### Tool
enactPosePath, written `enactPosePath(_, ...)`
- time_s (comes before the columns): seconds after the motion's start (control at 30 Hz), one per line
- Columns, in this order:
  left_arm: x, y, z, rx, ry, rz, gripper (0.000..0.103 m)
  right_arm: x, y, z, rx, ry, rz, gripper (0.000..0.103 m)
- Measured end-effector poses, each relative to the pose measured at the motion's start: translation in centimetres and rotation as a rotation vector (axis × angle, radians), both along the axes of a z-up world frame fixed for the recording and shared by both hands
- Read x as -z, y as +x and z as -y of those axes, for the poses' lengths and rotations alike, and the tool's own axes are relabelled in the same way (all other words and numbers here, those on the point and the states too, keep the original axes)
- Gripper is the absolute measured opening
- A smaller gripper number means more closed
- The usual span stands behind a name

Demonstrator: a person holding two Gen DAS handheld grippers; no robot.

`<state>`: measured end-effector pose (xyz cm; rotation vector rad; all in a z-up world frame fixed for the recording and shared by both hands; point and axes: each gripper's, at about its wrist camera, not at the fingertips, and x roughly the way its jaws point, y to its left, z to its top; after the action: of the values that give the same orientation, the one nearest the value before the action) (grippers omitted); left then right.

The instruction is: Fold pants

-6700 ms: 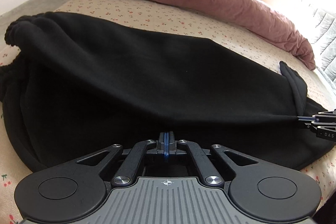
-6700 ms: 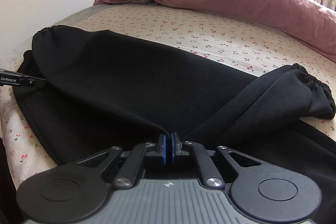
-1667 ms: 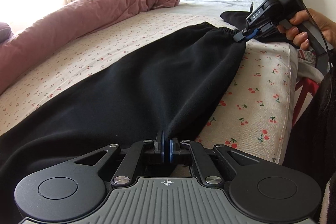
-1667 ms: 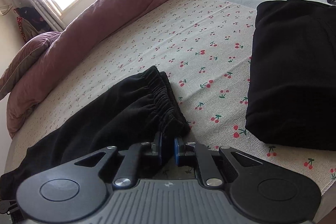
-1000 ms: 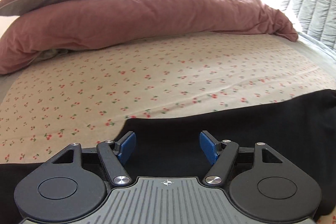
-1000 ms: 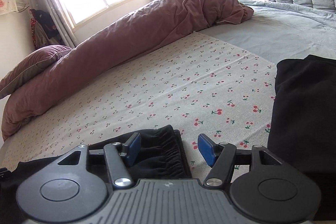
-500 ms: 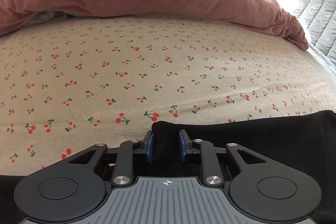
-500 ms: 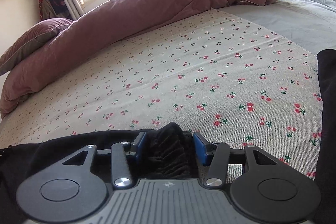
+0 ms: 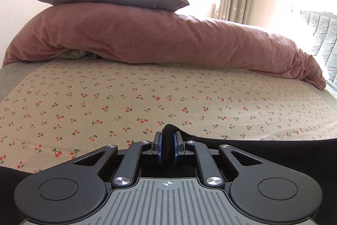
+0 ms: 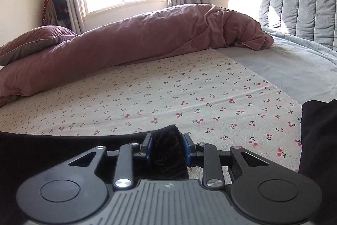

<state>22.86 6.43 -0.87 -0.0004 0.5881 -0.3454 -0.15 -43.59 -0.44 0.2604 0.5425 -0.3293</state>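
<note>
1. The black fleece pants (image 9: 263, 147) lie along the frame's bottom edge on the cherry-print bed sheet (image 9: 168, 98), long axis left to right.
2. Left tongs (image 9: 167, 148) are closing, pinching a pants fold.
3. Right tongs (image 10: 166, 150) are closing on the gathered cuff.

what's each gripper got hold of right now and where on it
Both grip the black pants: left gripper pinches a far-edge fold, right gripper, jaws closing, a bunched elastic band.

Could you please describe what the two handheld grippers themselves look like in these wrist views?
The left gripper and right gripper look alike: black linkage arms with silver pivot screws, blue pads on the fingers, two round black discs, and a ribbed grey body with a small crosshair mark. No cables, hands or sleeves show.
</note>
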Motion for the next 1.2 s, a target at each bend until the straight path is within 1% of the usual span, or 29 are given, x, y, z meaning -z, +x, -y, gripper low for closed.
enactPosePath(0.07, 2.4, 1.3, 0.7, -0.007, 0.045, -0.042, 0.012, 1.4, 1.3, 0.2, 0.003, -0.002, -0.049, 0.027)
enactPosePath(0.1, 3.7, 1.6, 1.0, -0.008, 0.070, -0.055, 0.014, 2.3, 1.8, 0.2, 0.014, -0.002, -0.078, 0.029)
enactPosePath(0.13, 3.8, 1.3, 1.0, -0.016, 0.073, -0.031, 0.017, 2.9, 2.3, 0.1, 0.020, -0.005, -0.090, 0.030)
enactPosePath(0.17, 3.4, 1.1, 0.9, -0.016, 0.076, -0.028, 0.020, 3.0, 2.4, 0.1, 0.020, -0.013, -0.091, 0.033)
enactPosePath(0.2, 2.9, 0.8, 0.9, -0.020, 0.082, -0.023, 0.023, 2.7, 2.4, -0.1, 0.026, -0.023, -0.097, 0.037)
enactPosePath(0.23, 2.4, 0.4, 0.8, -0.024, 0.094, -0.019, 0.032, 2.2, 2.3, -0.3, 0.040, -0.022, -0.099, 0.041)
enactPosePath(0.27, 2.0, 0.0, 0.7, -0.025, 0.107, -0.013, 0.048, 1.7, 2.1, -0.4, 0.053, -0.026, -0.093, 0.049)
enactPosePath(0.3, 1.4, -0.9, 0.6, -0.020, 0.121, -0.004, 0.056, 1.2, 1.7, -0.6, 0.058, -0.041, -0.080, 0.056)
enactPosePath(0.33, 1.0, -1.6, 0.6, -0.015, 0.133, 0.005, 0.062, 0.7, 1.4, -0.8, 0.062, -0.058, -0.073, 0.057)
enactPosePath(0.43, -0.1, -4.1, 1.0, -0.009, 0.189, 0.003, 0.063, -0.8, -0.1, -1.8, 0.070, -0.094, -0.044, 0.059)
enactPosePath(0.47, -0.5, -5.1, 1.2, 0.007, 0.184, 0.001, 0.065, -1.2, -0.5, -2.2, 0.064, -0.097, -0.039, 0.059)
enactPosePath(0.57, -1.4, -8.1, 2.2, 0.118, 0.136, -0.013, 0.069, -1.6, -1.8, -4.5, -0.016, -0.110, -0.031, 0.059)
enactPosePath(0.63, -1.1, -10.2, 3.0, 0.197, 0.136, -0.026, 0.069, -1.2, -2.3, -6.3, -0.105, -0.118, -0.051, 0.057)
enactPosePath(0.73, 0.4, -11.7, 3.4, 0.245, 0.178, -0.079, 0.069, 0.2, -2.5, -7.6, -0.197, -0.137, -0.127, 0.054)
enactPosePath(0.8, 1.9, -11.9, 2.9, 0.220, 0.216, -0.137, 0.070, 1.5, -2.6, -7.3, -0.207, -0.178, -0.212, 0.054)
enactPosePath(0.83, 2.4, -12.3, 2.2, 0.203, 0.198, -0.131, 0.071, 1.8, -2.8, -6.7, -0.205, -0.170, -0.222, 0.052)
enactPosePath(0.9, 2.0, -12.7, 1.0, 0.173, 0.184, -0.143, 0.071, 1.2, -3.5, -5.4, -0.167, -0.092, -0.213, 0.043)
enactPosePath(0.93, 1.6, -12.9, 0.5, 0.149, 0.178, -0.150, 0.070, 0.8, -3.6, -5.1, -0.143, -0.068, -0.209, 0.041)
enactPosePath(0.97, 1.2, -13.2, -0.2, 0.120, 0.166, -0.152, 0.070, 0.3, -3.9, -5.3, -0.121, -0.058, -0.200, 0.042)
enactPosePath(1.0, 0.7, -13.5, -1.0, 0.087, 0.148, -0.151, 0.070, 0.0, -4.1, -5.7, -0.117, -0.067, -0.187, 0.050)
enactPosePath(1.03, 0.3, -13.9, -1.8, 0.058, 0.135, -0.148, 0.070, -0.3, -4.2, -6.4, -0.133, -0.080, -0.172, 0.055)
enactPosePath(1.07, -0.2, -14.3, -2.5, 0.018, 0.127, -0.139, 0.070, -0.6, -4.3, -7.2, -0.153, -0.091, -0.157, 0.057)
enactPosePath(1.13, -1.2, -15.3, -4.2, -0.062, 0.105, -0.110, 0.071, -1.2, -4.4, -9.4, -0.225, -0.096, -0.116, 0.057)
enactPosePath(1.2, -2.3, -16.4, -6.2, -0.150, 0.062, -0.068, 0.071, -1.6, -4.2, -11.8, -0.316, -0.097, -0.088, 0.058)
